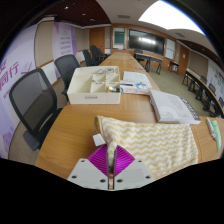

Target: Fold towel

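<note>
A cream towel (152,140) with a yellow zigzag pattern lies spread on the wooden table (75,125), just ahead of my fingers and off to their right. My gripper (110,160) is shut on the towel's near left corner: a pinch of the cloth stands up between the two magenta pads (98,160). A small white tag of the towel (97,136) sticks out just left of the pinched edge. The rest of the towel lies flat and reaches toward the table's right edge.
A white tray (95,88) with several small items stands farther along the table. Papers (135,82) lie beyond it and a grey folder (172,106) to the right. Black office chairs (35,100) line the table's left side. A teal object (217,132) sits at the far right.
</note>
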Demonstrator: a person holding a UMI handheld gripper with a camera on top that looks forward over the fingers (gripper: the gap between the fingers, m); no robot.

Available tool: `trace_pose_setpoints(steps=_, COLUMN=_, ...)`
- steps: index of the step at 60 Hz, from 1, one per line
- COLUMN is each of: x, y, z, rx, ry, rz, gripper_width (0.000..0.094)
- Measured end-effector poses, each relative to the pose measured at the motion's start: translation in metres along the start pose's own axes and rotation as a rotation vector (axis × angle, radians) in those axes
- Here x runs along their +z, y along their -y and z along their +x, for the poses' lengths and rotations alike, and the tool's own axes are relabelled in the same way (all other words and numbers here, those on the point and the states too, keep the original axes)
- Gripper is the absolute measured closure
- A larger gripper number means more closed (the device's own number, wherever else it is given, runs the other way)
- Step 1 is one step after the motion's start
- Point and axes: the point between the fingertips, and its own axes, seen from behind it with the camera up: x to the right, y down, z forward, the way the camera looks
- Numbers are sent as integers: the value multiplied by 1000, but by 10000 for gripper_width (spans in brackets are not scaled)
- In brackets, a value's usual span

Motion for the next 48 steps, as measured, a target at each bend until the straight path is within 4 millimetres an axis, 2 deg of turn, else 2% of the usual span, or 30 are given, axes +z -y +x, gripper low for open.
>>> trace_pose_setpoints(steps=3, x=-22, y=7, z=-23, rx=69, ry=89, rz=7, gripper_width=892)
trace_pose_setpoints(steps=7, x=-58, y=32, z=-56, rx=188, ry=219, rz=34, gripper_width=892)
trace_pose_setpoints(steps=13, x=-101, y=72, z=-59, rx=276, ry=323, rz=106, gripper_width=891)
trace_pose_setpoints(steps=17, x=-109, y=81, z=-39, rx=300, ry=334, rz=131, gripper_width=890)
trace_pose_setpoints(steps=21, x=-102, y=78, z=-14, rx=309, ry=307, rz=131, gripper_width=886)
trace_pose_setpoints(steps=25, x=-85, y=59, z=17, rx=324, ry=253, rz=101, gripper_width=870)
trace_pose_setpoints(steps=29, x=-63, y=35, z=57, rx=352, ry=215, rz=80, gripper_width=814)
trace_pose_setpoints(steps=30, x=-63, y=31, z=63, rx=354, ry=198, rz=70, gripper_width=794)
trace_pose_setpoints(steps=33, x=-55, y=15, z=88, rx=344, ry=151, rz=44, gripper_width=700)
trace_pose_setpoints(steps=35, x=-49, y=6, z=106, rx=336, ry=124, rz=29, gripper_width=601)
trace_pose_setpoints(steps=38, x=-48, y=-3, z=132, rx=322, ry=80, rz=25, gripper_width=409)
trace_pose_setpoints(steps=41, x=-59, y=-4, z=150, rx=300, ry=38, rz=34, gripper_width=185)
trace_pose_setpoints(steps=43, x=-67, y=-3, z=160, rx=282, ry=14, rz=43, gripper_width=74)
trace_pose_setpoints(steps=48, x=-92, y=3, z=172, rx=231, ry=-23, rz=66, gripper_width=88)
